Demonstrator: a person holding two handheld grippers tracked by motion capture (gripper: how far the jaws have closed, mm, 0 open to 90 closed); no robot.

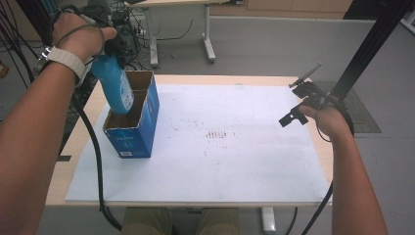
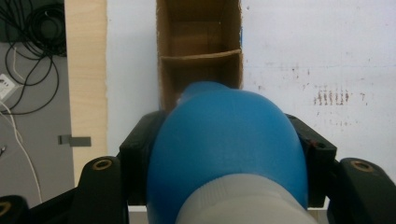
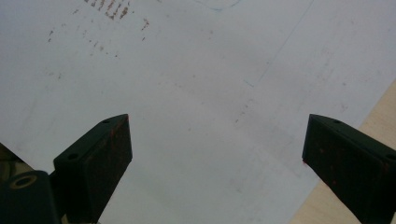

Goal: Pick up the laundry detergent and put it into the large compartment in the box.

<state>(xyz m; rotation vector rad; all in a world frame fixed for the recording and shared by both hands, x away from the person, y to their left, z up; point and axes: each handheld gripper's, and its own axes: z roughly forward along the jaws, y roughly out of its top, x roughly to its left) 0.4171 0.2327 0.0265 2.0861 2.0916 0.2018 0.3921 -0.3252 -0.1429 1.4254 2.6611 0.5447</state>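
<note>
Bottle (image 1: pixel 116 83): smooth blue plastic w/ soft sheen, ribbed pale plastic cap at the neck. Box (image 1: pixel 139 128): cardboard, printed blue outside, raw brown matt inside incl. divider. Counter (image 1: pixel 80 134): pale wood-look top under a matt white paper sheet (image 1: pixel 235 147), scuffed w/ brownish marks. Left gripper (image 2: pixel 229 154) & right gripper (image 3: pixel 217 149): matt black plastic, brass-look inserts

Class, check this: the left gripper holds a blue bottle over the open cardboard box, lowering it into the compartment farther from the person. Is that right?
Not quite. In the high view, the blue bottle held by the left gripper enters the cardboard box at the compartment nearer the person, not the farther one. The rest stands.
</note>
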